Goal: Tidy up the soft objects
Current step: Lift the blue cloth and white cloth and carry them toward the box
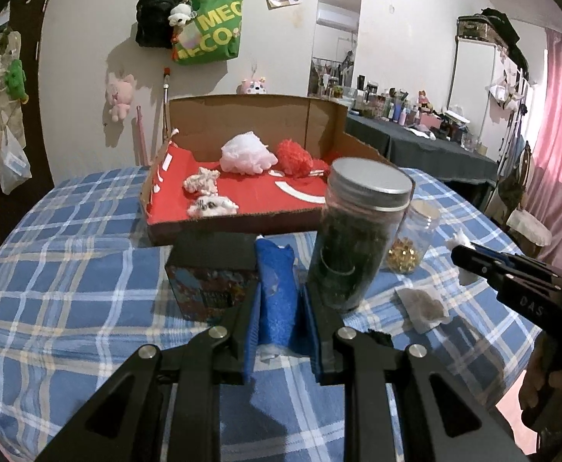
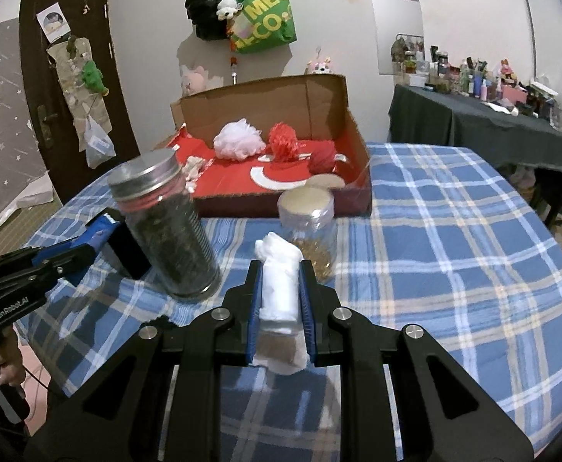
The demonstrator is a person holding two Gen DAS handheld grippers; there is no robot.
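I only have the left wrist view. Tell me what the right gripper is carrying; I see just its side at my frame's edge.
Observer: The right gripper is shut on a white soft roll, which pokes out past the fingertips.
Operator: Report anything in the cardboard box hidden behind the dark jar.
Observer: A dark red ball sits near the box's right wall, beside the red pompom.
Operator: Describe the small jar's lid.
Observer: The small clear jar has a flat, pale lid; gold bits fill its bottom.
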